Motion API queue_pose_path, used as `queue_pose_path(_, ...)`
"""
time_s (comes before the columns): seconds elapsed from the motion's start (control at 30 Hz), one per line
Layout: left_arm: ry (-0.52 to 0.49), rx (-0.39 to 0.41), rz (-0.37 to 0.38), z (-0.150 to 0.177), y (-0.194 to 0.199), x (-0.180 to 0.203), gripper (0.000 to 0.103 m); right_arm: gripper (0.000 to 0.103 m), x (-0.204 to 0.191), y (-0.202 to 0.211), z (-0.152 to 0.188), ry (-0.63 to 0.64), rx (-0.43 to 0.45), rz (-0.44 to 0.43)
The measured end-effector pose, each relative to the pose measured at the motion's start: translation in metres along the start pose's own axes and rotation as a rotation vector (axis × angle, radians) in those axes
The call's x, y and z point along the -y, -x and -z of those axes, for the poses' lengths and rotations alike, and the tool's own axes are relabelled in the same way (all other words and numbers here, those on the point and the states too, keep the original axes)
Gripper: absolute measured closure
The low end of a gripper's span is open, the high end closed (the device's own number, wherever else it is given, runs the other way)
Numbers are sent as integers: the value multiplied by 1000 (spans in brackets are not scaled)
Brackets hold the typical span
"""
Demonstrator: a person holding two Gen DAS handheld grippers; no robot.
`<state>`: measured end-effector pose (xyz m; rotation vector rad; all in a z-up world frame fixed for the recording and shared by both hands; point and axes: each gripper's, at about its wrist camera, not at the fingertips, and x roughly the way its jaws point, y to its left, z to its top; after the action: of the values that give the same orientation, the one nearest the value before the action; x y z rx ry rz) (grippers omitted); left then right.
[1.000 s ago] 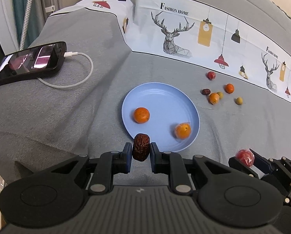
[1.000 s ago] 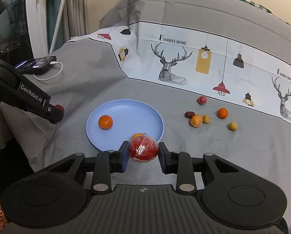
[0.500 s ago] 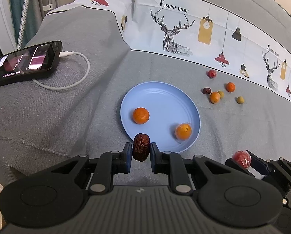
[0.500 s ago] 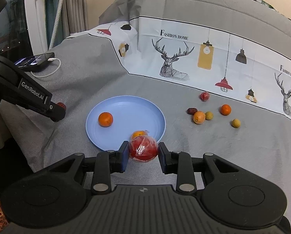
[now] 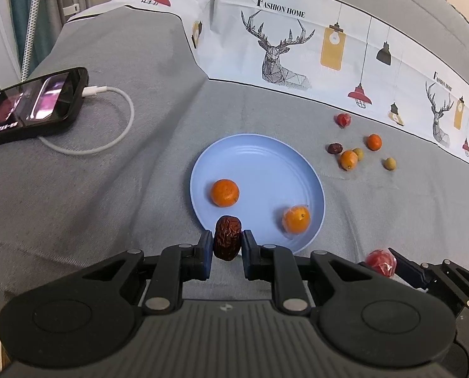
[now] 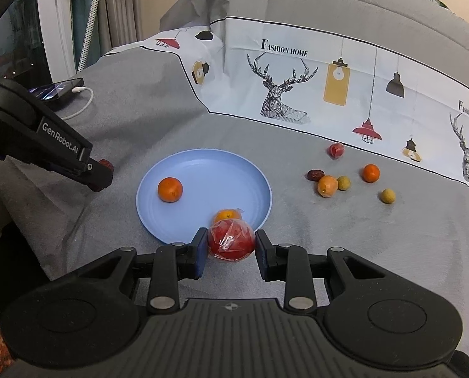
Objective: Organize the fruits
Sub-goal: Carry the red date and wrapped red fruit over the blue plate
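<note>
One wrinkled date (image 5: 227,242), long axis upright, between left gripper (image 5: 225,250) jaws.

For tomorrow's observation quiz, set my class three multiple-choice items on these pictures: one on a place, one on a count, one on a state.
1. Where does the phone lie?
A. on the grey cloth, left of the plate
B. on the plate
C. among the loose fruit

2. How many oranges lie on the plate?
A. none
B. two
C. five

3. What are the left tongs doing?
A. standing open and empty
B. gripping the phone
C. gripping a date

Answers:
1. A, it lies on cloth, cable plugged in.
2. B, two oranges rest there.
3. C, both fingers press the date.
</note>
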<state>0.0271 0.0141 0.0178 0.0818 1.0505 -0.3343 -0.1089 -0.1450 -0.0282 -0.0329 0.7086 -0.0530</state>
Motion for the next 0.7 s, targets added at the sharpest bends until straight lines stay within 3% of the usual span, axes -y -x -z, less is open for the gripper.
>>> queue_pose_path(0.37, -21, -16, -3, -23, -27, 8, 82, 70, 2, -34, -19, -12, 2, -9)
queue_pose_path(0.7, -52, -64, -17, -42, -73, 17, 82, 70, 13, -81, -23, -48, -51, -2)
